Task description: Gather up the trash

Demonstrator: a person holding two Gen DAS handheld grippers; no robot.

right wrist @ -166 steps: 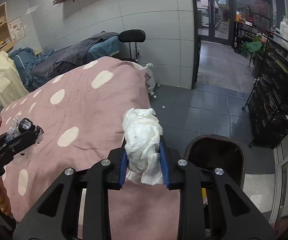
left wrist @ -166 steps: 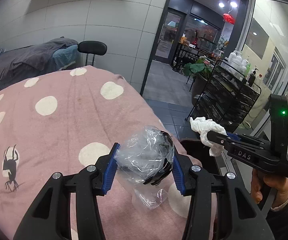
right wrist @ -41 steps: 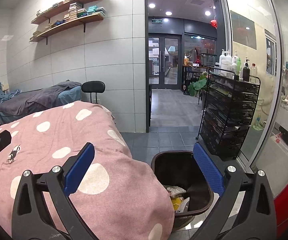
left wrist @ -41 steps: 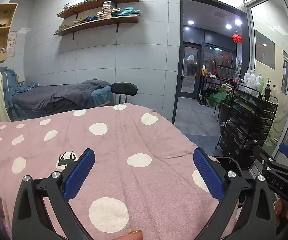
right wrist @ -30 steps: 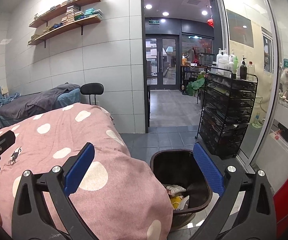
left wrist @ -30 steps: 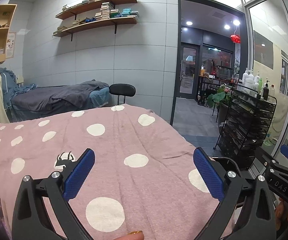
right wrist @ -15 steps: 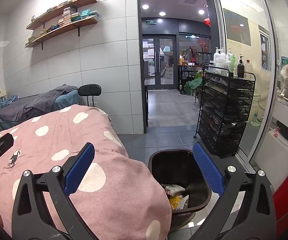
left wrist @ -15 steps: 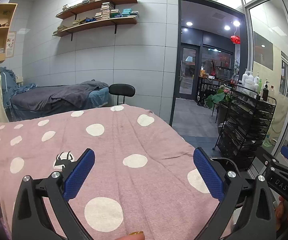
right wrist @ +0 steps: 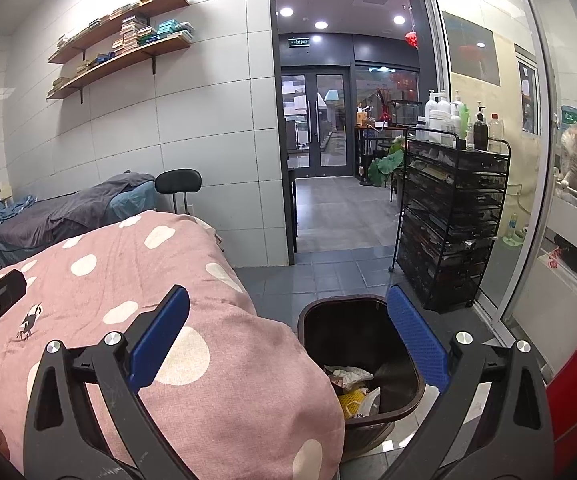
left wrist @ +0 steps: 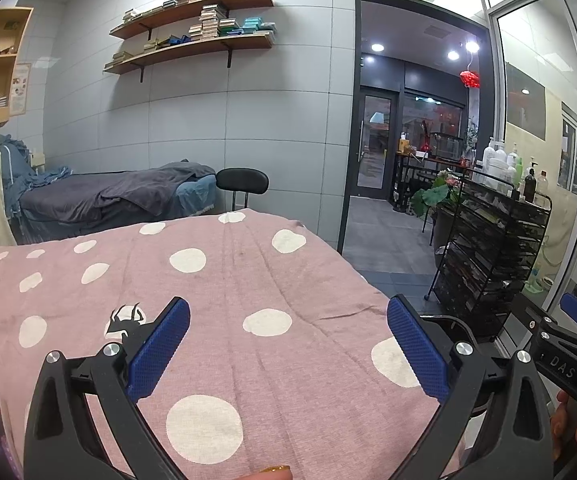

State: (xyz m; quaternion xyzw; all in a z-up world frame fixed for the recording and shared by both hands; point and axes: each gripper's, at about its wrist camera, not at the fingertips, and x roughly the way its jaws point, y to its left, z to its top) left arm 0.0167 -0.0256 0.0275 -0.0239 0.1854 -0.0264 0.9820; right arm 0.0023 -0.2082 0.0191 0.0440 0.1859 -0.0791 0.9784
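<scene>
The left gripper was held above the pink polka-dot bedspread with its blue pads spread wide and nothing between them. The right gripper stood likewise wide apart and empty, just beside the foot corner of the bedspread and above the dark bin.

The trash lay in the bottom of the bin, on the floor beside that corner: crumpled white paper, a yellow piece and a pale wrapper. No loose trash was visible on the part of the bedspread in view.

Handling, as a judgement: such items would be light, soft and compressible, and would deform rather than break. Film wrappers would tend to slip on the pads. Any further piece should be gripped across its bulkiest crumple, not by a loose edge, with the pads closed fully.
</scene>
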